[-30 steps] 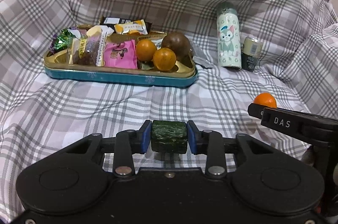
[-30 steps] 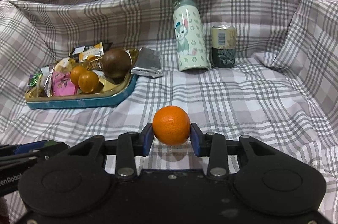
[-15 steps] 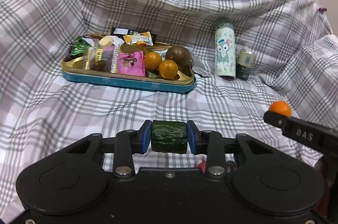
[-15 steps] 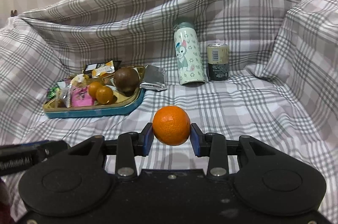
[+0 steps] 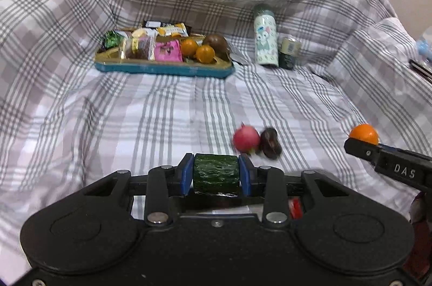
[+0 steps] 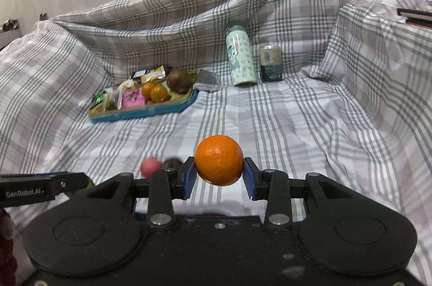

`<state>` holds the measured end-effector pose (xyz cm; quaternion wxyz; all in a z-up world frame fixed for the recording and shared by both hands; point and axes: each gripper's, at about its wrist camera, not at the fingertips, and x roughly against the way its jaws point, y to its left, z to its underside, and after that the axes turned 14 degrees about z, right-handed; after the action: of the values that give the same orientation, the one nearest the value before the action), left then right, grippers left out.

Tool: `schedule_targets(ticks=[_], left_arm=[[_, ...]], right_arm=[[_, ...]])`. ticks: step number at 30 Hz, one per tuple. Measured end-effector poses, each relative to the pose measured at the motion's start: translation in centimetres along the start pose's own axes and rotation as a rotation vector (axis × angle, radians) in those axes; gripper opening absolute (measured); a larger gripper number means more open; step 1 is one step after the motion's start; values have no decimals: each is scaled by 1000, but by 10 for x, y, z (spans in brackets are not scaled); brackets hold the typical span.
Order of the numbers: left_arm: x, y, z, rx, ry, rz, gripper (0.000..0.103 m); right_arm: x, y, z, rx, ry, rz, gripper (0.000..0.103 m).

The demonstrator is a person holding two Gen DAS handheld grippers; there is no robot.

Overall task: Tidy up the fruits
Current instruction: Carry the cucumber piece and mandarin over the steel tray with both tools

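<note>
My left gripper (image 5: 216,174) is shut on a dark green cucumber piece (image 5: 216,173), held above the checked cloth. My right gripper (image 6: 219,175) is shut on an orange (image 6: 219,163); it shows at the right of the left wrist view (image 5: 363,133). A red fruit (image 5: 245,138) and a dark brown fruit (image 5: 270,143) lie together on the cloth just ahead of the left gripper, also in the right wrist view (image 6: 150,166). The blue tray (image 5: 162,68) at the back holds two small oranges (image 5: 205,54), a brown round fruit (image 5: 216,42) and snack packets.
A pale green cartoon bottle (image 5: 266,39) and a small can (image 5: 289,52) stand right of the tray. A silver wrapper (image 6: 206,81) lies by the tray's right end. The checked cloth (image 5: 162,118) rises in folds at the back and both sides.
Both grippers have pulled back and up from the tray, so it looks farther away. The red and dark fruits on the cloth have come into view. Both grips are unchanged.
</note>
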<state>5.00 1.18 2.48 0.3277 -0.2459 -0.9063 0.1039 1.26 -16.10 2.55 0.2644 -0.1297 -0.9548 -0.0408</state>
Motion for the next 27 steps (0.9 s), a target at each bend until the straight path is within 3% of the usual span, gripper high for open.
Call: schedule_targets(ticks=[9,15,27], left_arm=[[1,-7,18,-39,7,70,44],[-9,-8,23,-49,33,32,44],[-11,-7,23,-45,47,29,44]], right_arm=[[19,-4,39,56,16,-35,38],[14,5,41,94,27,-65,38],[6,4,40,100,82,-63,40]])
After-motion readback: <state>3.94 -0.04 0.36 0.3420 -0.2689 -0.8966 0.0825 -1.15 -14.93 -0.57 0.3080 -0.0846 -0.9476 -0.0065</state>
